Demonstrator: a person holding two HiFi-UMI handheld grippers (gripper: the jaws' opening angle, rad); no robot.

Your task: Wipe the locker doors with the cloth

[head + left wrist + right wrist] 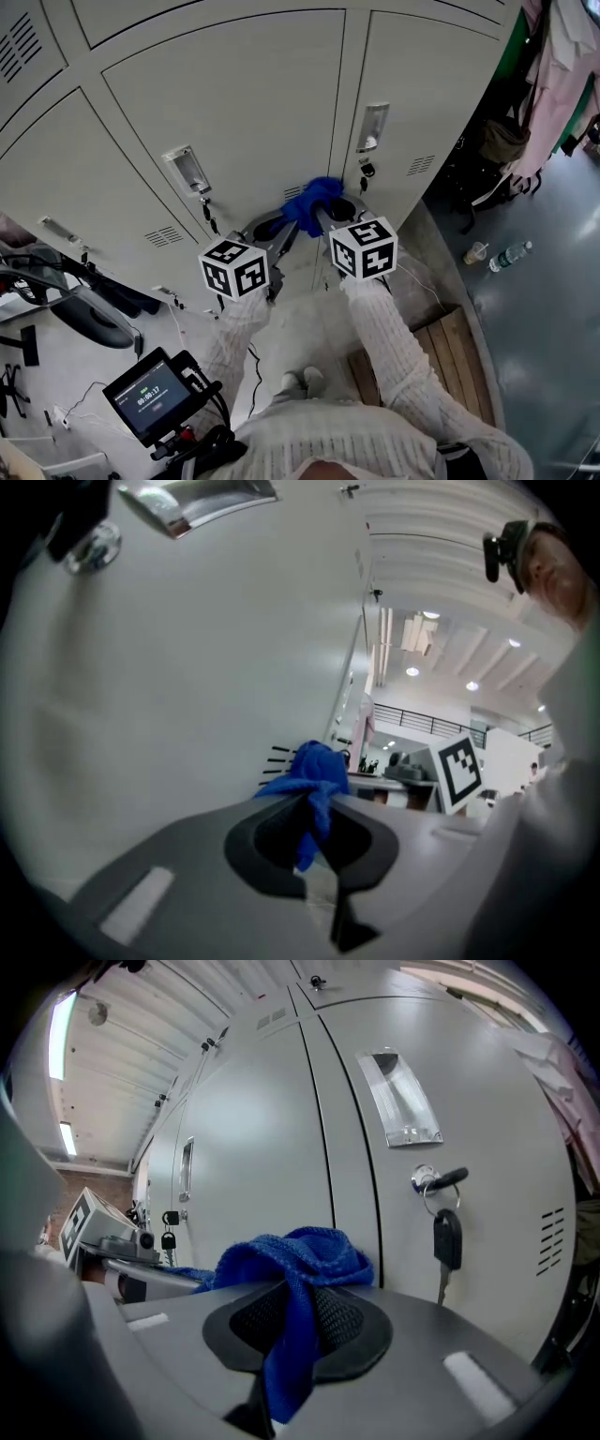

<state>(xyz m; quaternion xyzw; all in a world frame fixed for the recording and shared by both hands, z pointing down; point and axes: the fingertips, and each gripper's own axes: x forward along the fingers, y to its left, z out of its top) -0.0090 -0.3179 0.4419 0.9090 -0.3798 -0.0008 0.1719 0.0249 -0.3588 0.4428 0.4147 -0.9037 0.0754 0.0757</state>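
Blue cloth [314,202] — one piece — is shared by your two grippers: left gripper [314,832] and right gripper [295,1321] each have their jaws clamped on a fold. The cloth bunches at 12 o'clock beyond the pads, near the seam between two locker doors [234,103]. In the right gripper view, one key [447,1237] hangs at the cloth's 3 o'clock. The door tops are cut off — cloth-to-door contact cannot be made out.
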